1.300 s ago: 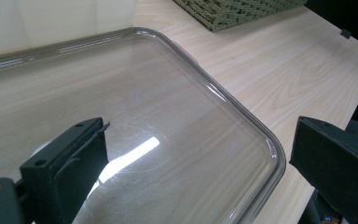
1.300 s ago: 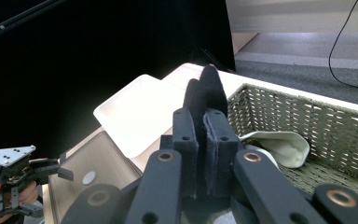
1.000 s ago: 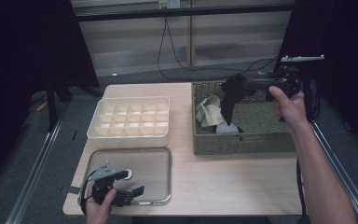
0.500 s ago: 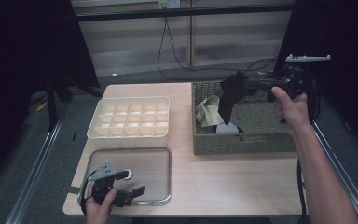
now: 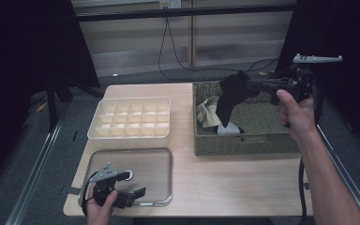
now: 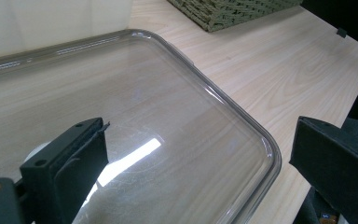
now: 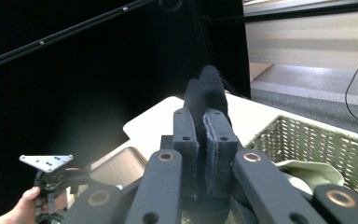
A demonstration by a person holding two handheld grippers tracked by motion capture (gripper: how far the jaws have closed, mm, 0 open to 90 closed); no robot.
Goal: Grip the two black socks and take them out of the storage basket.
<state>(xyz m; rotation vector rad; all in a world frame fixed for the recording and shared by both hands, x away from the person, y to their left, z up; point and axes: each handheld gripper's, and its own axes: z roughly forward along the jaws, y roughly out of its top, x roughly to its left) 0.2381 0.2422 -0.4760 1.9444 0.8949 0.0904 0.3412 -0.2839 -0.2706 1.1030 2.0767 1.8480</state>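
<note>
Open tabletop point(image 5: 225, 178) between clear lid point(image 5: 145, 168) and wicker basket point(image 5: 243, 144).

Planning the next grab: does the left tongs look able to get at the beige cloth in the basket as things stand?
Probably not without a big move. The left tongs sit open over the clear lid at the near left corner, while the beige cloth lies inside the woven basket, behind its near wall.

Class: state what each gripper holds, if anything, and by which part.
The right gripper pinches a black cloth by its upper end; the rest hangs over the basket. The left gripper is open, holding nothing.
</note>
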